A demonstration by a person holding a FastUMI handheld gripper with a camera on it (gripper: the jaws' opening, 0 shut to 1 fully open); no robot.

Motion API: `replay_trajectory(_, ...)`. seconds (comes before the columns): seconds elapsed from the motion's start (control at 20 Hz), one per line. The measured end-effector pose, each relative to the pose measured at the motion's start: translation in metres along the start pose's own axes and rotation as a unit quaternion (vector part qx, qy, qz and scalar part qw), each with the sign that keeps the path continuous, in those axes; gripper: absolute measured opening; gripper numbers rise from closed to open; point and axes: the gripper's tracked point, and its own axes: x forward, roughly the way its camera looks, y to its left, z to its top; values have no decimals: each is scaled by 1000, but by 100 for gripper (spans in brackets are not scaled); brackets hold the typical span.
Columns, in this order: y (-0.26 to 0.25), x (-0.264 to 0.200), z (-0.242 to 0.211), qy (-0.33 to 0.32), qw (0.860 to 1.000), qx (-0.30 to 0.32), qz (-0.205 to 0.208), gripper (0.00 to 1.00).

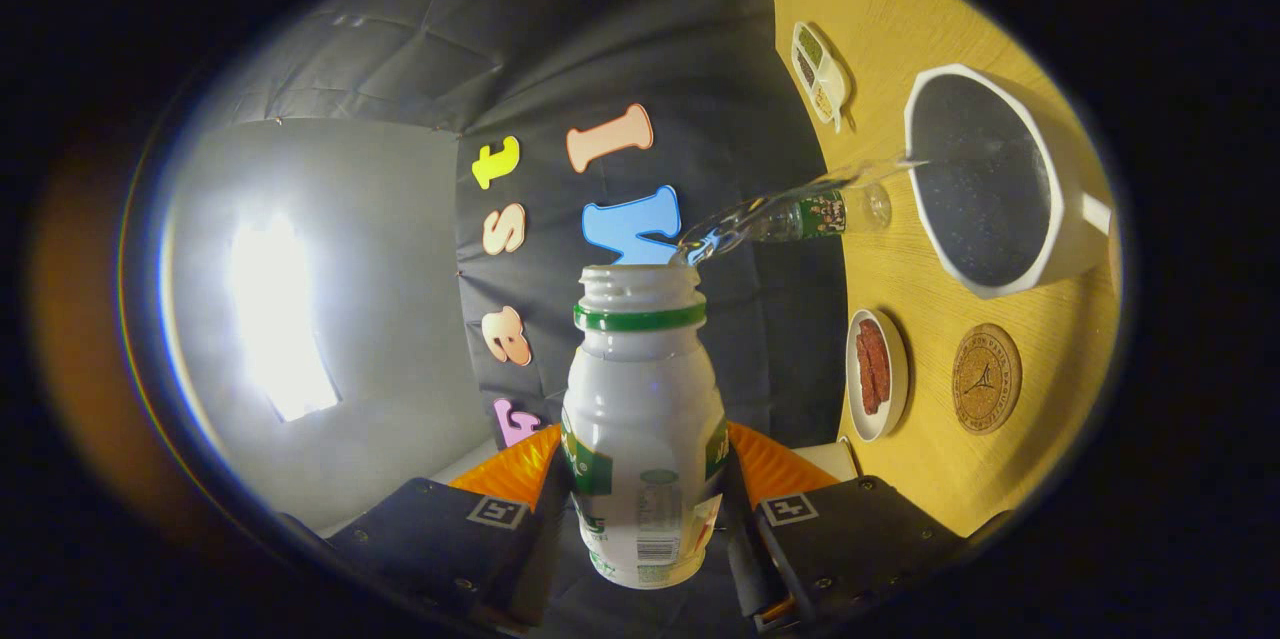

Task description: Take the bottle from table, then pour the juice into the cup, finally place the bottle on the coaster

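Between your fingers: bottle (pixel 642 419), gripper (pixel 645 509) clamped on both sides; tilted, so juice (pixel 790 204) reaches cup (pixel 990 181), right of frame
Coaster (pixel 986 378): waits below cup

I see the booth's dark creased cloth wall (pixel 620 39) beside a grey panel (pixel 400 319) with a bright light glare (pixel 275 319), and the yellow wood-grain counter (pixel 900 9).

Camera rides the hand-held gripper (pixel 645 509), tipped sideways, close above the table (pixel 900 9).

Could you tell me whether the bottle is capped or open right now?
Open: the bottle, clamped in the gripper, has a bare threaded neck, and liquid streams from it into the cup.
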Motion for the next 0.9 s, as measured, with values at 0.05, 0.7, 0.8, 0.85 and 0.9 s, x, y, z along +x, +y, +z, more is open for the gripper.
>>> replay_trajectory(0.05,1,0,-1,0,1000,2,2,69)
replay_trajectory(0.7,9,-3,-9,7,1000,25,11,69)
replay_trajectory(0.8,9,-3,-10,8,1000,27,11,69)
replay_trajectory(0.85,9,-2,-10,8,1000,28,11,69)
replay_trajectory(0.9,9,-3,-11,9,999,29,11,69)
